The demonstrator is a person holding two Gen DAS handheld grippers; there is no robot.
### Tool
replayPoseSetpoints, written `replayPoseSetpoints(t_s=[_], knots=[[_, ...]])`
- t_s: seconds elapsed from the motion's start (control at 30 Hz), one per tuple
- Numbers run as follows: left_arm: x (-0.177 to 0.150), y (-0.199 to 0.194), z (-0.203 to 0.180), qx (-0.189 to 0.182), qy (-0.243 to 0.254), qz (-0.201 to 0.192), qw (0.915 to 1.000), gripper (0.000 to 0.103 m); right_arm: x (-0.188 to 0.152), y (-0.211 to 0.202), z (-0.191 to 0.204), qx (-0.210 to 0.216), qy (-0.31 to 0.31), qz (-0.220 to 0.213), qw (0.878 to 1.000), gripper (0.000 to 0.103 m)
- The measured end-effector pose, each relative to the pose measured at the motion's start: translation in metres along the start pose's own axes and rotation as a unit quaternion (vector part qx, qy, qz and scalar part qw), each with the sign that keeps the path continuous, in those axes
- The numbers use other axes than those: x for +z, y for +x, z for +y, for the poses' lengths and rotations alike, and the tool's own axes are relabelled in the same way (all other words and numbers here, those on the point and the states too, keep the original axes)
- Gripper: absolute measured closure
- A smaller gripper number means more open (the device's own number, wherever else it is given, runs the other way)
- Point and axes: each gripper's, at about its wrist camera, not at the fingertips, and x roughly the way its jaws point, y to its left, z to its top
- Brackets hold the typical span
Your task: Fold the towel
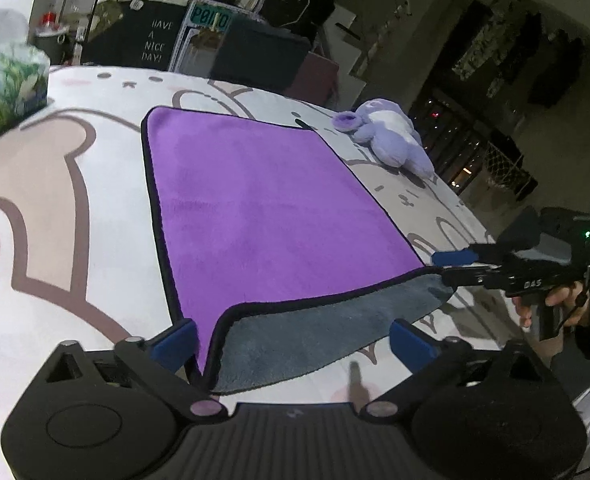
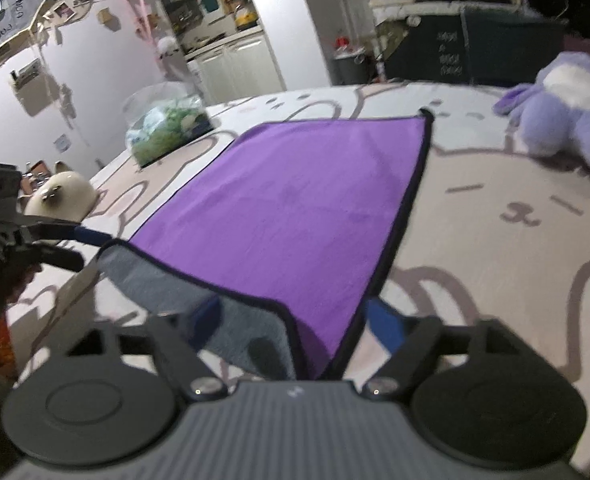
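Note:
A purple towel (image 1: 263, 204) with a black hem and grey underside (image 1: 315, 332) lies spread on a patterned bed cover; it also shows in the right wrist view (image 2: 303, 208). Its near edge is lifted, showing the grey side (image 2: 247, 332). My left gripper (image 1: 295, 340) has its blue fingers spread wide around the towel's near left corner. My right gripper (image 2: 299, 320) is also open, with the near right corner between its fingers. In the left wrist view the right gripper (image 1: 451, 265) sits at that corner. In the right wrist view the left gripper (image 2: 87, 246) sits at the other corner.
A lilac plush toy (image 1: 391, 136) lies beyond the towel's right side, also in the right wrist view (image 2: 575, 112). A clear bag of green stuff (image 2: 167, 128) sits off the far left corner. A cream round object (image 2: 63, 196) lies at the bed's left edge.

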Motion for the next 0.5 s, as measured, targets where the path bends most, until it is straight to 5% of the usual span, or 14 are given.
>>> replayPoseSetpoints(t_s=[0.17, 0.5], knots=[[0.0, -0.001, 0.007, -0.011, -0.018, 0.006, 0.9998, 0.02, -0.003, 0.003, 0.001, 0.022, 0.008, 0.019, 1.0, 0.057], [0.0, 0.0, 0.02, 0.003, -0.052, 0.021, 0.9984, 0.043, -0.011, -0.003, 0.001, 0.023, 0.008, 0.045, 0.999, 0.08]])
